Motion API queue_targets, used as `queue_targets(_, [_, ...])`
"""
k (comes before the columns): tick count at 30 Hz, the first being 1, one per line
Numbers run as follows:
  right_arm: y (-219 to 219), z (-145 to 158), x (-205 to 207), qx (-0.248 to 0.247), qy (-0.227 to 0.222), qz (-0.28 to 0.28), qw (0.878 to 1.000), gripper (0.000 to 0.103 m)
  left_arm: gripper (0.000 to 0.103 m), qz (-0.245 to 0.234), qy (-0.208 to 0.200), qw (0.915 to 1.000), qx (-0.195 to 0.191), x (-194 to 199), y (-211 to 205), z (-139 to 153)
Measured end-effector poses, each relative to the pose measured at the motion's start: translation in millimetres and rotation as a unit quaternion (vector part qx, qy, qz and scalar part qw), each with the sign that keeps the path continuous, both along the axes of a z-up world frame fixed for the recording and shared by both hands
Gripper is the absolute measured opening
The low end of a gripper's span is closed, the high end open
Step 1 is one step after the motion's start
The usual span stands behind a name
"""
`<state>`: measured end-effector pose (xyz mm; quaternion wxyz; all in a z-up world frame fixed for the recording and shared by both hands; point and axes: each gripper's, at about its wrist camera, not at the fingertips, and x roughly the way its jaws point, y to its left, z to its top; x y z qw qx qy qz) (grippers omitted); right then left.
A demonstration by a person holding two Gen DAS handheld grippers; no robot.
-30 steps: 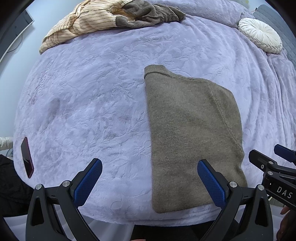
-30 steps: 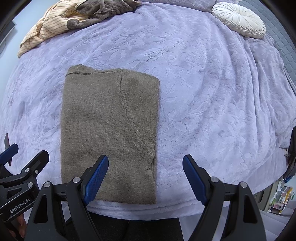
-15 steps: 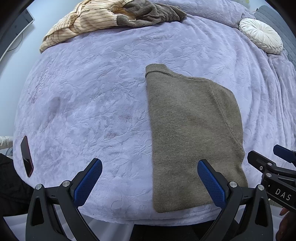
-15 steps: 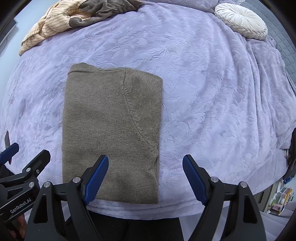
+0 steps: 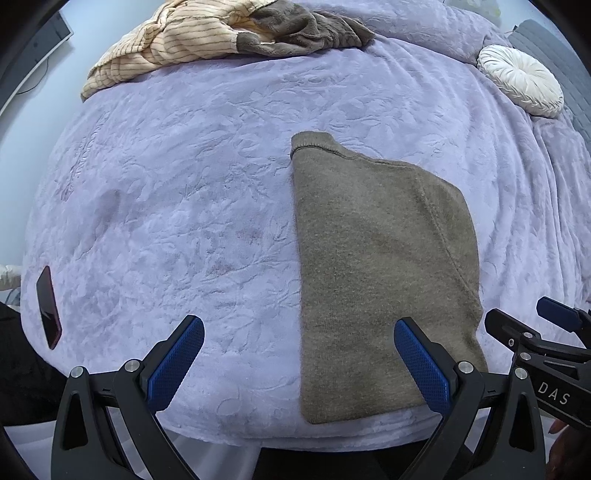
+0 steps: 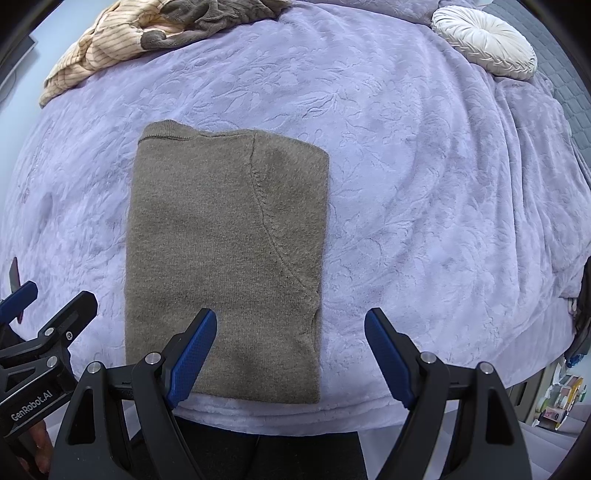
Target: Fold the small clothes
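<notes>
Nearest in the left wrist view, the left black gripper with blue ribbed pads (image 5: 298, 334) hangs with its jaws spread wide and nothing between the pads, pointing steeply down at the near edge of a lilac embossed plush bedspread (image 5: 177, 206). In the right wrist view the right black gripper with blue ribbed pads (image 6: 290, 325) stands just as wide apart and grips nothing. The olive-brown knitted sweater, folded into a tall rectangle (image 5: 376, 280), lies flat on the bedspread, its near hem close to the edge of the bed. Seen from the left gripper, the right pad (image 5: 421, 363) overlaps the sweater's lower part while the left pad stands over bare bedspread, so the garment sits to the right of that gripper's middle. Seen from the right gripper, the same sweater (image 6: 225, 258) lies to the left, its right edge falling between the two pads, and the left pad (image 6: 192, 360) overlaps its near hem; whether any pad touches the cloth cannot be told. Left of the left gripper, at the bedspread's side edge, lies a dark flat phone (image 5: 48, 307). Far beyond the sweater, a cream striped garment (image 5: 166, 44) lies heaped with a grey-brown fleecy garment (image 5: 306, 29), and to the far right rests a round white pleated cushion (image 5: 522, 79).
</notes>
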<state>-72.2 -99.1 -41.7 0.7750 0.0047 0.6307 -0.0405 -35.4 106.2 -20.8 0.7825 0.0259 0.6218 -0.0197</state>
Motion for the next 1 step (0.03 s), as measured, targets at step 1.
queue_targets(1, [0.0,0.0,0.0,0.000,0.000,0.000,1.000,0.085,0.103,0.000,0.002,1.0000,-0.002,-0.4,-0.6,-0.3])
